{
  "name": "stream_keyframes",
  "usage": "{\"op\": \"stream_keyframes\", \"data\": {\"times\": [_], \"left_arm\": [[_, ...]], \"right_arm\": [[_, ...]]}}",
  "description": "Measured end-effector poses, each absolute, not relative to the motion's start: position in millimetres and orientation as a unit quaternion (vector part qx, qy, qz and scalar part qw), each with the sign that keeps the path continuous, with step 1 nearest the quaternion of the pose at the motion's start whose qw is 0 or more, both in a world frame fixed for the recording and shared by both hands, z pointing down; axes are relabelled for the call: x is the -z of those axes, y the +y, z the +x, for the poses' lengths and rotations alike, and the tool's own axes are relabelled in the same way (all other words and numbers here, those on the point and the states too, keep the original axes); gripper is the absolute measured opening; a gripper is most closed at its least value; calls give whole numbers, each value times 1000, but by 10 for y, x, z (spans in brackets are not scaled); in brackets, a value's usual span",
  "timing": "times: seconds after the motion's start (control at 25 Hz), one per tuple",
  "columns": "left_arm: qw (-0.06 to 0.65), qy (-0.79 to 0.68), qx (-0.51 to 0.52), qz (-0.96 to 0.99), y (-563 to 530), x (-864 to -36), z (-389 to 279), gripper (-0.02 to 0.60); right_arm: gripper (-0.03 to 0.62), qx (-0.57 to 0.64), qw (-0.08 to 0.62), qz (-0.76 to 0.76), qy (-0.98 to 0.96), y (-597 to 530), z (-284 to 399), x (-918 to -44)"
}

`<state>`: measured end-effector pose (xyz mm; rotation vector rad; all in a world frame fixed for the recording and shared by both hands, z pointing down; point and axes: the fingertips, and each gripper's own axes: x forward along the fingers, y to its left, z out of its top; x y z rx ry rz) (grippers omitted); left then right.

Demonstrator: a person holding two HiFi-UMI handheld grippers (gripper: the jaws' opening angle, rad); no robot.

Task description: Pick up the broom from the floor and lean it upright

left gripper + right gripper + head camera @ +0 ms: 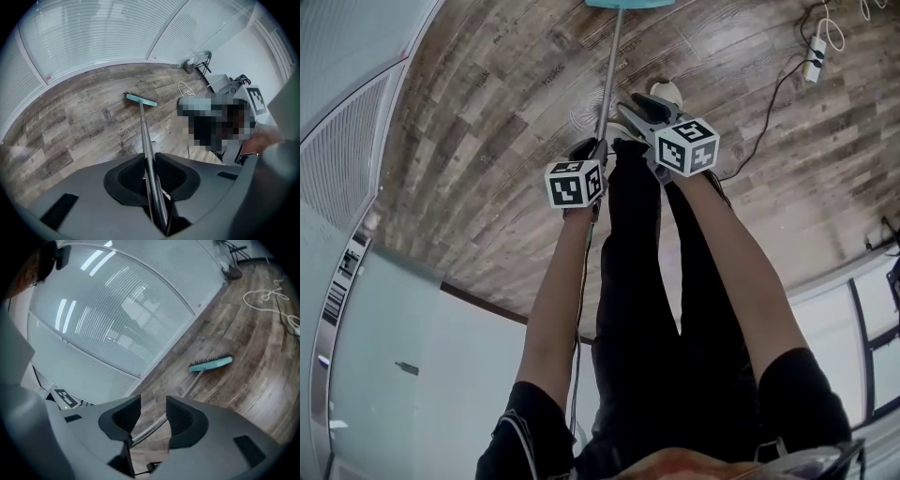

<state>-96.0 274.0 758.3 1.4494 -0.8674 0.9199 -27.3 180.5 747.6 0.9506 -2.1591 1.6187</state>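
While left gripper [592,147] pinches broom handle [610,80], both arms reach down; right gripper [639,108] jaws spread apart

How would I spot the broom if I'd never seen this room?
Start from the brown plank floor beside the ribbed glass wall. A thin metal pole runs from it up into the left gripper: the broom. Unlike the white power strip nearby, it ends in a flat teal brush head.

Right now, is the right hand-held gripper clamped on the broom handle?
No, the right hand-held gripper stands open, the broom handle crossing its gap.
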Motion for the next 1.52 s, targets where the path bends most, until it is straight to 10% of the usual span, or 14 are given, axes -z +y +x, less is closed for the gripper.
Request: {"op": "stream_keyframes", "data": {"times": [0.88, 1.52], "left_arm": [[538, -345, -364, 677, 2741, -7577, -930, 57], [471, -409, -72, 778, 2016, -6675, -1991, 222]], "right_arm": [[107, -801, 70, 297, -515, 2490, -805, -8300], [98, -834, 65, 306, -454, 2056, -582, -8131]]}}
